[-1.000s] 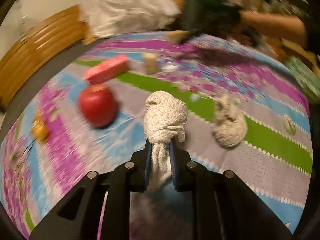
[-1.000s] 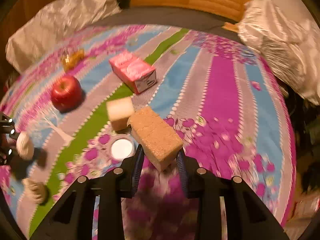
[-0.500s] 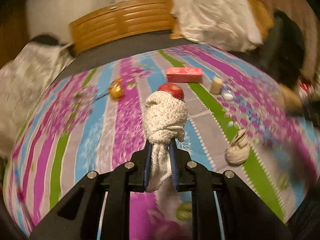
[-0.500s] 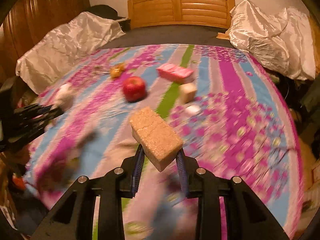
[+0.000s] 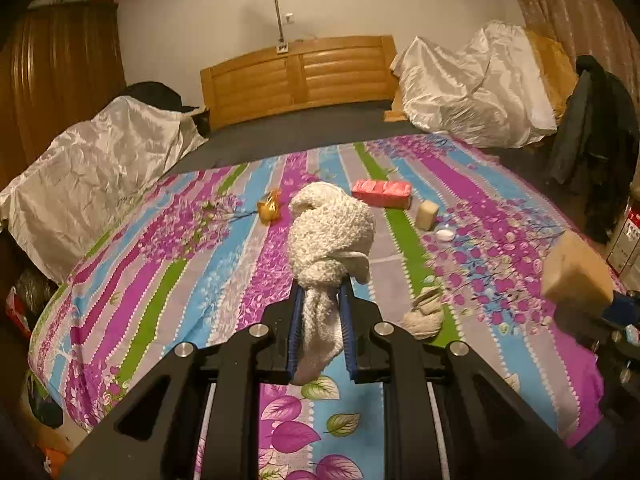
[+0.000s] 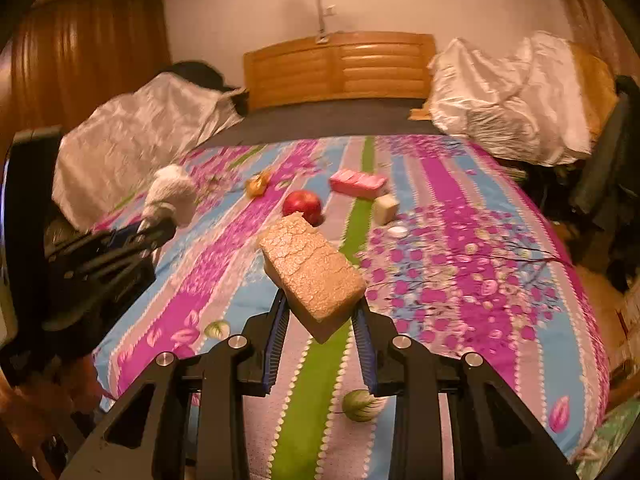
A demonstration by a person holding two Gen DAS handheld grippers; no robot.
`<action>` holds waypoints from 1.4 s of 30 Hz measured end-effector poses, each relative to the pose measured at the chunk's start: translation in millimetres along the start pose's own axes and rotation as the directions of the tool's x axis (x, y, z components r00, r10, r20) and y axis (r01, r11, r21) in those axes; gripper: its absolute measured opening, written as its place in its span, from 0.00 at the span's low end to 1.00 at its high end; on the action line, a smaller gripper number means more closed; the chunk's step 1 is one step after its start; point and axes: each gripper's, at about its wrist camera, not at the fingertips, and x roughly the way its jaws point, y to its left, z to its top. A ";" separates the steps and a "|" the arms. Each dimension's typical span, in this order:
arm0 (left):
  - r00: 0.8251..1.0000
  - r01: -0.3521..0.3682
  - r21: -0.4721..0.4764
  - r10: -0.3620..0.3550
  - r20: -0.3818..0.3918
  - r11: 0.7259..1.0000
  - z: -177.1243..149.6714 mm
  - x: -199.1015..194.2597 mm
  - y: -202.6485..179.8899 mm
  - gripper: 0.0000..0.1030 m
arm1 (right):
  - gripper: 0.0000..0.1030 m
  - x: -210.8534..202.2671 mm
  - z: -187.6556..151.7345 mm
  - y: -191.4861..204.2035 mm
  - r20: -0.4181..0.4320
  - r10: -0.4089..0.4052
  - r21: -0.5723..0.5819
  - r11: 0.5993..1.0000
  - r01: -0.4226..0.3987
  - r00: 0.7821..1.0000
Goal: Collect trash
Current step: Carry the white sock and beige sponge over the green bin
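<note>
My left gripper has its fingers clenched on a knotted white cloth, held above the bed; my right gripper grasps a tan sponge block (tilted); apple and pink box lie beyond.

The left gripper is clamped on a knotted white cloth; the right gripper pinches a tan sponge block. Both appear raised above the bed, side by side.
</note>
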 end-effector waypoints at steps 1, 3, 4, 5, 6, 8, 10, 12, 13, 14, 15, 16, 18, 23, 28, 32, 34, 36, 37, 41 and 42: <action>1.000 0.002 -0.002 -0.002 0.004 1.000 2.0 -3.1 -1.2 0.15 | 0.32 -2.5 1.1 -3.4 0.007 -0.007 0.005 1.000 0.007 1.000; 1.000 -0.002 -0.006 0.002 0.015 1.000 5.5 -9.1 -2.6 0.15 | 0.32 -14.0 2.8 -9.9 0.025 -0.027 0.017 1.000 0.027 0.999; 1.000 0.001 -0.007 -0.001 0.018 1.000 6.7 -11.6 -3.2 0.15 | 0.32 -18.8 3.3 -13.0 0.033 -0.033 0.024 0.999 0.032 0.999; 1.000 0.005 -0.005 -0.005 0.022 1.000 8.7 -13.8 -5.3 0.15 | 0.32 -27.1 3.8 -17.0 0.047 -0.044 0.034 0.999 0.042 0.998; 1.000 0.005 -0.001 -0.005 0.027 1.000 10.5 -16.0 -7.5 0.15 | 0.32 -32.4 4.5 -20.8 0.055 -0.048 0.040 0.998 0.046 0.997; 0.999 0.012 0.002 -0.012 0.042 1.000 15.8 -22.0 -12.3 0.15 | 0.32 -45.7 7.9 -29.1 0.079 -0.067 0.057 0.996 0.062 0.995; 0.998 0.027 0.007 -0.027 0.059 1.000 23.2 -28.1 -19.9 0.15 | 0.32 -58.5 11.3 -38.3 0.103 -0.091 0.070 0.994 0.084 0.990; 0.995 0.048 0.019 -0.049 0.083 0.999 31.9 -36.6 -31.1 0.15 | 0.32 -79.1 13.8 -51.2 0.135 -0.129 0.095 0.989 0.116 0.982; 0.993 0.057 0.027 -0.060 0.097 0.998 36.2 -40.5 -37.4 0.15 | 0.32 -86.0 14.5 -57.2 0.144 -0.144 0.107 0.986 0.129 0.979; 0.991 0.067 0.036 -0.071 0.110 0.997 40.7 -44.8 -44.5 0.15 | 0.32 -96.8 14.8 -67.0 0.154 -0.167 0.131 0.980 0.148 0.974; 0.990 0.075 0.042 -0.079 0.118 0.996 43.7 -47.2 -48.9 0.15 | 0.32 -104.9 14.6 -76.4 0.158 -0.184 0.154 0.975 0.160 0.970; 0.987 0.089 0.053 -0.096 0.131 0.995 48.7 -51.4 -57.5 0.15 | 0.32 -116.3 14.0 -89.0 0.161 -0.207 0.185 0.967 0.177 0.965; 0.981 0.116 0.072 -0.126 0.150 0.991 57.0 -58.2 -72.7 0.15 | 0.32 -135.1 12.3 -109.0 0.168 -0.253 0.228 0.950 0.212 0.953; 0.956 0.194 0.141 -0.220 0.193 0.971 72.3 -78.0 -123.7 0.15 | 0.32 -189.5 -0.5 -164.0 0.167 -0.378 0.339 0.889 0.307 0.911; 0.926 0.276 0.223 -0.321 0.199 0.935 75.9 -93.8 -178.7 0.15 | 0.33 -246.5 -27.2 -214.7 0.148 -0.515 0.415 0.807 0.420 0.844; 0.893 0.348 0.291 -0.410 0.186 0.891 74.8 -106.4 -228.5 0.16 | 0.33 -290.5 -54.7 -250.7 0.120 -0.611 0.477 0.727 0.495 0.782; 0.872 0.382 0.331 -0.455 0.179 0.863 71.7 -114.2 -253.9 0.15 | 0.33 -310.3 -69.2 -265.4 0.100 -0.652 0.499 0.687 0.528 0.752; 0.856 0.404 0.370 -0.488 0.172 0.837 68.4 -120.8 -276.8 0.16 | 0.33 -331.1 -84.3 -282.9 0.069 -0.698 0.518 0.636 0.572 0.713; 0.844 0.419 0.391 -0.510 0.165 0.819 65.5 -124.4 -289.5 0.16 | 0.33 -339.3 -91.5 -290.3 0.050 -0.716 0.523 0.613 0.592 0.696; 0.807 0.469 0.456 -0.577 0.127 0.756 56.2 -133.7 -333.4 0.16 | 0.33 -362.1 -117.0 -310.5 -0.002 -0.759 0.535 0.550 0.642 0.651; 0.796 0.478 0.478 -0.594 0.118 0.737 52.3 -136.3 -346.3 0.16 | 0.33 -365.1 -121.7 -314.1 -0.012 -0.764 0.539 0.538 0.648 0.645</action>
